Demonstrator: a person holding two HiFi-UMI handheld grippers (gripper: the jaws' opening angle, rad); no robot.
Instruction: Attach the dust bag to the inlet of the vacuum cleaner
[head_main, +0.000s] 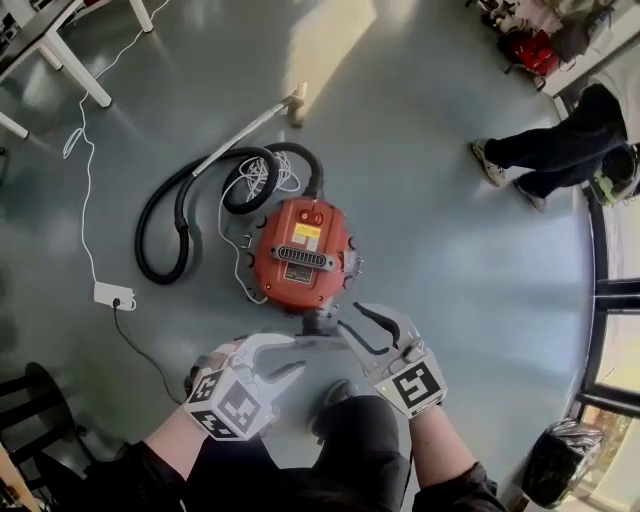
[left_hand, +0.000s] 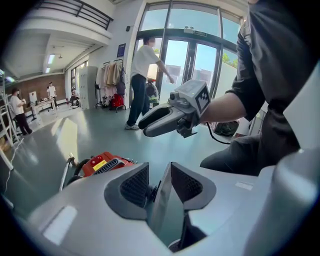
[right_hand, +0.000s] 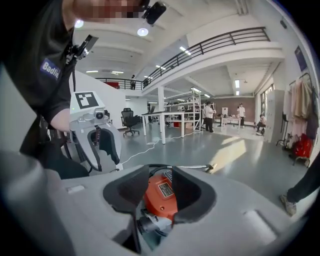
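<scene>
Head view: red vacuum cleaner (head_main: 300, 255) down on the grey floor (head_main: 430, 150), straight ahead of the knees, label and grille facing up. Black hose (head_main: 165, 215) looped off to its left, pale tube (head_main: 245, 135) slanting up and away, white cable (head_main: 85, 170) trailing to a plug block (head_main: 113, 295). At the cleaner's near end, a grey fitting (head_main: 318, 322). Low in the picture, the left gripper (head_main: 298, 353), jaws parted, nothing gripped, clear of the cleaner. Beside it the right gripper (head_main: 350, 316), jaws likewise parted and bare, tips close to the grey fitting; touching or not, hard to tell. At the right edge, legs of another person (head_main: 550, 150).

Left gripper view: two dark ribbed pads of the left gripper (left_hand: 160, 172) with a narrow gap between, released, grasping nothing. Down in that gap a pale flat edge, separate thing or gripper part not to be told. Low at the left, beyond the jaws and well apart, the vacuum cleaner (left_hand: 102, 164). Up ahead the right gripper (left_hand: 145, 127), held out from a dark sleeve, pointing left. Behind it a standing person (left_hand: 142, 75) by tall glass doors (left_hand: 180, 65).

Right gripper view: pads of the right gripper (right_hand: 159, 175) spread wide, released. Framed between them, but beyond the tips and untouched, the vacuum cleaner (right_hand: 161, 197), with the grey fitting (right_hand: 150, 222) lowest in the gap. At the left the left gripper (right_hand: 102, 157), jaws hanging downward and apart. Far back, tables (right_hand: 167, 117) and people.
</scene>
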